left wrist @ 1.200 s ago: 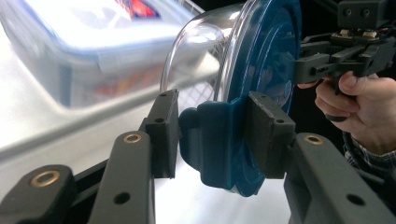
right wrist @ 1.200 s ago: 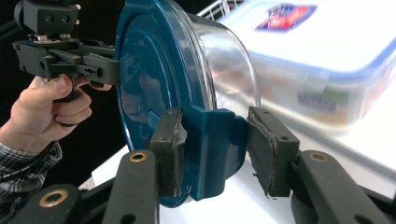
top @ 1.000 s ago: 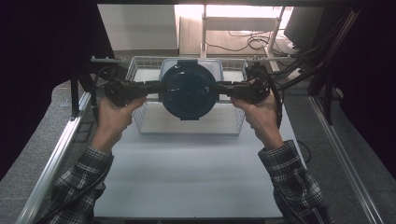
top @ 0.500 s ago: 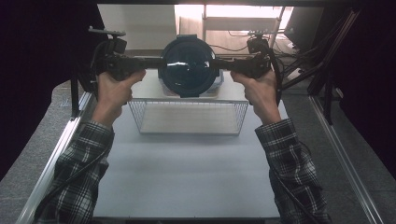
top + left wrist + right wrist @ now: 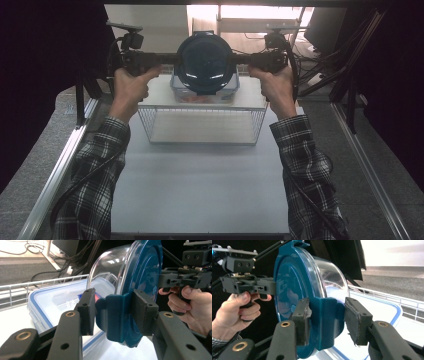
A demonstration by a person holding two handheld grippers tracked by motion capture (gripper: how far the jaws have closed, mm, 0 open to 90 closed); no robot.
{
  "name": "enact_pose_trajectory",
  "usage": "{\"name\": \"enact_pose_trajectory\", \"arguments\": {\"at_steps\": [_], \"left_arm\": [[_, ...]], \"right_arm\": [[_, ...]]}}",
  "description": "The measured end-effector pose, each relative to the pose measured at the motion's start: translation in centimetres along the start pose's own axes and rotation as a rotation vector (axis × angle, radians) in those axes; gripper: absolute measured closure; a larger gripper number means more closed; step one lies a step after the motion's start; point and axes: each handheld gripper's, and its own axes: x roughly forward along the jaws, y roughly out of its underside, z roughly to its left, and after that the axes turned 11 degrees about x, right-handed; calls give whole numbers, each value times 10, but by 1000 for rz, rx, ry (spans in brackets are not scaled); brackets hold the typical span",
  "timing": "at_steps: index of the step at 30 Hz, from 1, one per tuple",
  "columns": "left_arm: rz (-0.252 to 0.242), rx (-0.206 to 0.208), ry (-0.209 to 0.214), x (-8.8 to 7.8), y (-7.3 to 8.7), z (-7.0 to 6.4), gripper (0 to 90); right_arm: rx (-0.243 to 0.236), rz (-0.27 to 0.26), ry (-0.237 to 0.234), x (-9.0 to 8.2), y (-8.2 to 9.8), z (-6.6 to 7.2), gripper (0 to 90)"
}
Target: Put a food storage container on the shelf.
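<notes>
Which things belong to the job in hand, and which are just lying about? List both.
In the job:
- left tool and right tool, each shut on a latch tab
- round clear glass bowl with dark blue lid, held tilted in the air
- white wire basket

Lying about:
- rectangular clear plastic box with blue-rimmed lid
- loose black cables

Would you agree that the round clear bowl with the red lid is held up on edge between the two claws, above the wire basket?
Not quite: the lid is dark blue, not red, as the high view shows. The rest holds: the round clear bowl is on edge between the left claw and right claw, above the wire basket.
</notes>
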Motion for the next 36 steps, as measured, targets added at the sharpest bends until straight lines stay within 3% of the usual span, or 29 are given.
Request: {"name": "enact_pose_trajectory", "arguments": {"at_steps": [5, 8, 12, 16, 17, 18, 19, 20, 21, 22, 28, 30, 33, 36], "left_arm": [[-8, -12, 4, 3, -1, 5, 572], [12, 28, -25, 6, -3, 5, 553], [6, -2, -11, 8, -4, 11, 541], [-17, -18, -2, 10, -4, 15, 535], [-19, -13, -9, 11, -5, 14, 530], [3, 13, -52, 14, -7, 12, 525], [31, 42, -103, 16, -8, 9, 546], [58, 80, -129, 18, -8, 8, 580], [23, 70, -119, 17, -8, 9, 636], [46, 85, -150, 19, -8, 8, 657], [47, 115, -184, 18, -9, 4, 679], [36, 167, -235, 13, -9, -5, 648], [-15, 182, -214, -2, -6, -15, 702], [-5, 251, -227, -16, 7, -34, 795]], "right_arm": [[29, -9, -11, 2, -4, -7, 560], [30, -17, -15, 5, -5, -9, 555], [34, -30, -15, 9, -7, -12, 548], [25, -25, 5, 11, -9, -12, 552], [-4, -33, 55, 12, -9, -9, 598], [-32, -33, 111, 13, -9, -7, 578], [-54, -19, 157, 16, -9, -6, 669], [-61, -10, 147, 17, -8, -6, 677], [-55, -16, 135, 18, -8, -6, 676], [-63, -21, 153, 19, -8, -6, 678], [-84, -43, 192, 26, -7, -2, 671], [-95, -54, 203, 25, -6, 0, 674], [-120, -79, 192, 14, -3, 5, 704], [-145, -77, 184, 3, 2, 9, 799]]}}
